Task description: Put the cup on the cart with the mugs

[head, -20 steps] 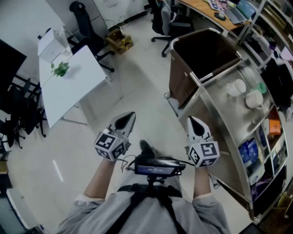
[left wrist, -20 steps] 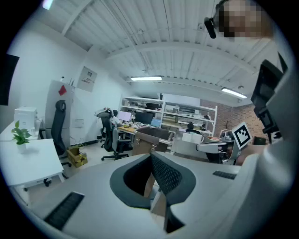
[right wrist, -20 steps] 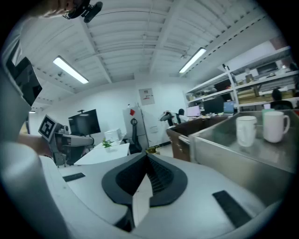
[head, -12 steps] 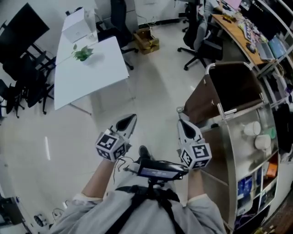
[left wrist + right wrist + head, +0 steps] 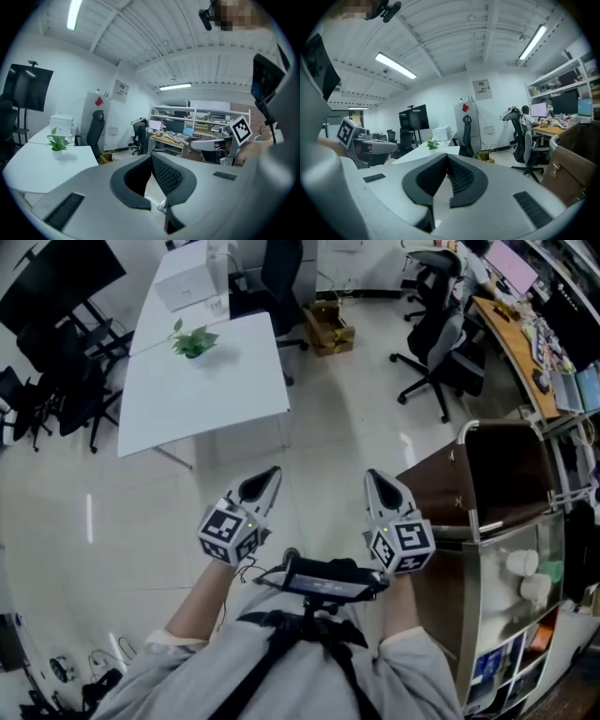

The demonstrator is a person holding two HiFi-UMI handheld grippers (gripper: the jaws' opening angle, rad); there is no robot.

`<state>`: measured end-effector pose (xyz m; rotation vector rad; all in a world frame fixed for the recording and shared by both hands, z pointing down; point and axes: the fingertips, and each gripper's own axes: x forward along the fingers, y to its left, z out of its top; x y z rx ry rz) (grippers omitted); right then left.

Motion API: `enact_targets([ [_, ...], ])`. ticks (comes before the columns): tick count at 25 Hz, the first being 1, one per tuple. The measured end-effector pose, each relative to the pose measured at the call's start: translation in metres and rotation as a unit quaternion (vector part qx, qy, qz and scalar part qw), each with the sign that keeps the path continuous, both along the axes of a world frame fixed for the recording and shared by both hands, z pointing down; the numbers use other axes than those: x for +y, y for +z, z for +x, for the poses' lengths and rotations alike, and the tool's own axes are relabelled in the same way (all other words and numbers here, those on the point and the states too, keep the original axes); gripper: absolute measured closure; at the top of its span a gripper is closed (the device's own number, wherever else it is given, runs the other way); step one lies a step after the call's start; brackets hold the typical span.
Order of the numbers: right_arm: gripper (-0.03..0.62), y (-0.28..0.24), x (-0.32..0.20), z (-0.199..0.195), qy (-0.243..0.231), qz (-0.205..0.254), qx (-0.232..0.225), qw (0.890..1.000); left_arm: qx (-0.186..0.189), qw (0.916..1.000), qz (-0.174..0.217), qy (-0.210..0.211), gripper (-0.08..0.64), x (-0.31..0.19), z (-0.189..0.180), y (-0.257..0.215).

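Observation:
Both grippers are held level in front of my body and nothing is between their jaws. In the head view my left gripper [image 5: 264, 478] and right gripper [image 5: 375, 480] are shut, side by side above the floor. The metal cart [image 5: 487, 615] stands at the lower right. Two white mugs [image 5: 518, 562] [image 5: 534, 589] sit on its top shelf. Along the left gripper's [image 5: 151, 157] closed jaws I see a white table [image 5: 28, 161]. The right gripper [image 5: 446, 157] faces the same table. No cup can be picked out for certain.
A white table [image 5: 202, 390] with a small potted plant [image 5: 194, 340] and a white box [image 5: 187, 283] stands ahead on the left. A brown bin [image 5: 497, 474] hangs on the cart's end. Office chairs [image 5: 441, 343] and a cardboard box [image 5: 328, 326] stand beyond.
The head view has swung to the left: the cart slid to the lower right edge and the white table came nearer the centre. Both grippers kept their place before the body, still shut.

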<state>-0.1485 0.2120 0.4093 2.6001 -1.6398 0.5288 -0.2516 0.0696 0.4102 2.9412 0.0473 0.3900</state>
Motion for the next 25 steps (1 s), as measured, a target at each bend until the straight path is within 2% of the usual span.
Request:
enact_targets([
  [4, 0.584, 0.000, -0.021, 0.032, -0.014, -0.004, -0.003, 1.000, -0.005, 0.9998, -0.001, -0.019, 0.563, -0.027, 0.026, 0.004],
  [14, 0.584, 0.009, -0.064, 0.155, -0.067, 0.004, -0.017, 0.998, -0.008, 0.9941, 0.004, -0.108, 0.563, -0.069, 0.122, 0.000],
  [25, 0.584, 0.014, -0.112, 0.232, -0.101, 0.005, -0.027, 0.994, -0.016, 0.9877, 0.010, -0.155, 0.563, -0.104, 0.184, 0.004],
])
